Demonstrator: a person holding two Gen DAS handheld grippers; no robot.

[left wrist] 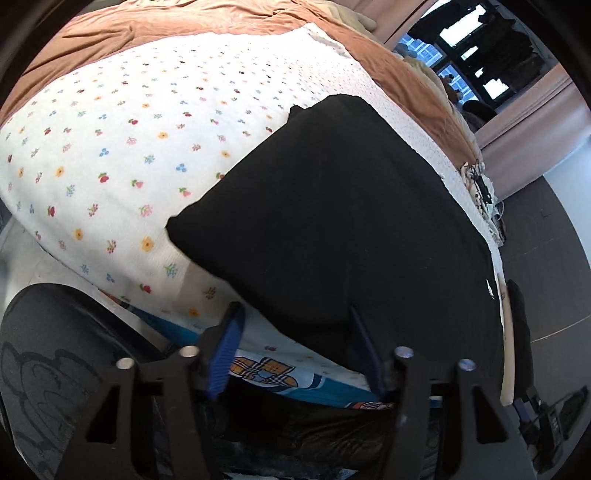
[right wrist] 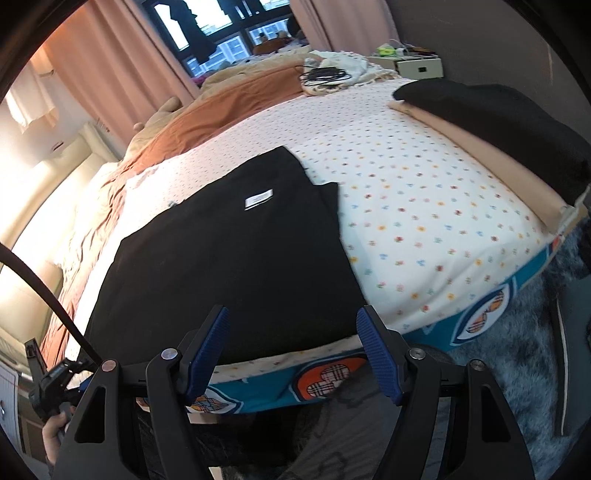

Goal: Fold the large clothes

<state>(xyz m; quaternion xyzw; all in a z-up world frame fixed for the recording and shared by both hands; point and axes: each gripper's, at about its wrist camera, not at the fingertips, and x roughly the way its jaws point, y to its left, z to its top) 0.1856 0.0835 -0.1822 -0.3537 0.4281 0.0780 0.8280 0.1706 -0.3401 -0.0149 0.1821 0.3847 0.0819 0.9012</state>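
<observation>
A person folds a black garment [right wrist: 236, 258] on a bed [left wrist: 110, 140], a two-finger gripper in each hand. The garment lies flat on the flowered sheet with its near hem at the bed's front edge, a small white label [right wrist: 258, 198] face up near its far end.

Nearest the camera, the left gripper [left wrist: 295, 332] hangs over that near hem, its jaws partly open; the right-hand pad overlaps the dark cloth, but whether it presses on the cloth cannot be told, and nothing is clamped. The right gripper [right wrist: 291, 343] hovers clear above the same edge, jaws wide and empty.

The step in hand looks like taking hold of the near hem for the next fold. Done well, both jaws would bite the hem at matching points, catching every layer, then lift and carry it level toward the label so the edges meet without a skew or a trapped crease.

Farther off, a folded black piece [right wrist: 491, 122] rests on a beige one [right wrist: 480, 155] at the bed's right side, well apart from the work. Beyond lie a rust-coloured blanket [right wrist: 236, 99] and a window [right wrist: 221, 33].
</observation>
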